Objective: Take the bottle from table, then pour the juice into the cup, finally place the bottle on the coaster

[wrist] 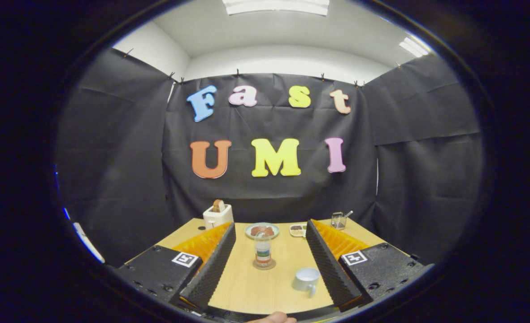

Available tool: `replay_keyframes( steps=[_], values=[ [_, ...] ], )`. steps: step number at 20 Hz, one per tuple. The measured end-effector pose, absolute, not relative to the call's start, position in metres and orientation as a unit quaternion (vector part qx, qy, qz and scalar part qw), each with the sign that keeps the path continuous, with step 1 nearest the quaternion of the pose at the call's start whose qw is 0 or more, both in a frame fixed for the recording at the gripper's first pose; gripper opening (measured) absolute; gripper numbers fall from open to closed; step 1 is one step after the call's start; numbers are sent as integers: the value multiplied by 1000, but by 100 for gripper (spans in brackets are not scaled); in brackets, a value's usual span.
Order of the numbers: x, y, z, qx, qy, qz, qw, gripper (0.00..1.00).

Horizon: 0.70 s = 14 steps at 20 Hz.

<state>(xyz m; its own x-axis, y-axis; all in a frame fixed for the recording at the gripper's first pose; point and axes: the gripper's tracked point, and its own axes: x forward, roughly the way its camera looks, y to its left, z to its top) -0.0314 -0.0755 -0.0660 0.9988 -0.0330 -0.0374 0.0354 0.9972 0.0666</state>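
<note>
A white toaster stands at the far left of the wooden bench, with a slice of bread poking up out of its slot. The left finger of the gripper reaches forward beside it, and the two fingers stand wide apart with nothing held between them.

In the gap between the fingers, just ahead, the bottle stands upright on the coaster; its long axis runs straight up and its cap points at the ceiling. It is a clear bottle with a banded label around its lower half. Beyond it, nearer the black cloth wall, lies a pale round plate with brownish food on it, and just to the right of that a small rectangular tray with something dark in it.

Closer in and to the right of the bottle, close beside the right finger, sits a white cup, upright with its mouth open to the top and its handle turned toward the viewer. Past the right finger, at the far right corner of the bench, stands a clear glass with a spoon leaning in it.
</note>
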Motion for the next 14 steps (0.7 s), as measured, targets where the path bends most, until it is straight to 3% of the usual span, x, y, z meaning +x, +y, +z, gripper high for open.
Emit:
replay_keyframes(
  steps=[14],
  values=[
    [-44, -64, -61, 19, 14, -17, 1000, 100]
  ],
)
